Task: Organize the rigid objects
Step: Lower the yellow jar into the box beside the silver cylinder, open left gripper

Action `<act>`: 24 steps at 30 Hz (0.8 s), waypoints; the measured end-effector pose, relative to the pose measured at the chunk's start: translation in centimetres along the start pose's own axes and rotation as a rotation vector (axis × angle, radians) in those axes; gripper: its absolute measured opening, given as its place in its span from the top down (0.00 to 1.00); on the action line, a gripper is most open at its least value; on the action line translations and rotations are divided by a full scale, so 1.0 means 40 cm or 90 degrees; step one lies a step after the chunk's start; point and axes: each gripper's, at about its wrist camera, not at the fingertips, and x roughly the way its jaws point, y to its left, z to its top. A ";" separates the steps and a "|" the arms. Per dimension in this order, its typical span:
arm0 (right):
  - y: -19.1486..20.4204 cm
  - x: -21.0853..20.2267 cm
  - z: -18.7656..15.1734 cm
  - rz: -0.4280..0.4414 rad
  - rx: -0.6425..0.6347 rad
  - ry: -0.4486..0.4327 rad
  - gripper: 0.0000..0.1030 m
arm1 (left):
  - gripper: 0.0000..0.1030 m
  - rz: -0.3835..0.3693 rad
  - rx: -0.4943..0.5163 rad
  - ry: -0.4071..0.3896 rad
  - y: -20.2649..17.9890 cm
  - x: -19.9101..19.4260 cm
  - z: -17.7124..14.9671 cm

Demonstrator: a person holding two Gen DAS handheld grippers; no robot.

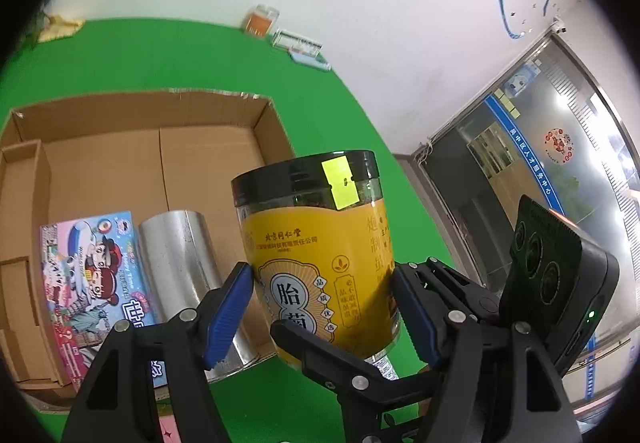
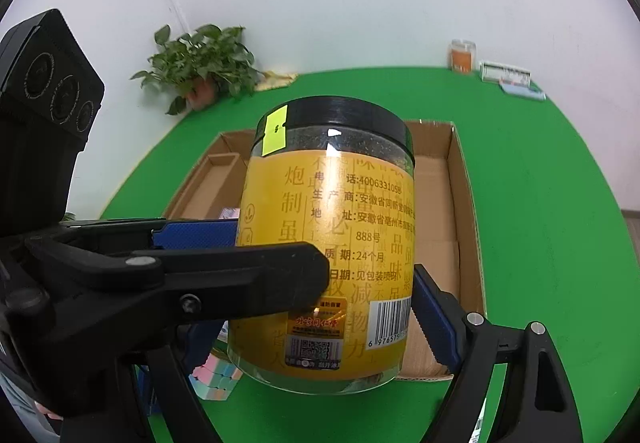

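Green tabletop (image 2: 540, 163) against white wall (image 2: 320, 3)

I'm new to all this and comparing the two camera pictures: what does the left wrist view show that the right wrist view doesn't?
Left wrist only: a silver can and a cartoon-printed box lying in the cardboard box, plus a glass door.

Right wrist only: a potted plant, the jar's barcode, pastel blocks.

Both: the yellow jar gripped by both sets of jaws, and the green table.
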 end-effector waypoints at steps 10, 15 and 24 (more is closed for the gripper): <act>-0.091 0.158 -0.071 0.001 0.030 0.092 0.19 | 0.40 0.008 -0.064 0.088 0.079 0.130 -0.019; -0.135 0.241 -0.119 -0.010 0.059 0.138 0.19 | 0.69 0.019 -0.091 0.115 0.112 0.160 -0.031; -0.143 0.304 -0.130 -0.020 0.071 0.174 0.18 | 0.69 0.040 -0.073 0.127 0.094 0.169 -0.034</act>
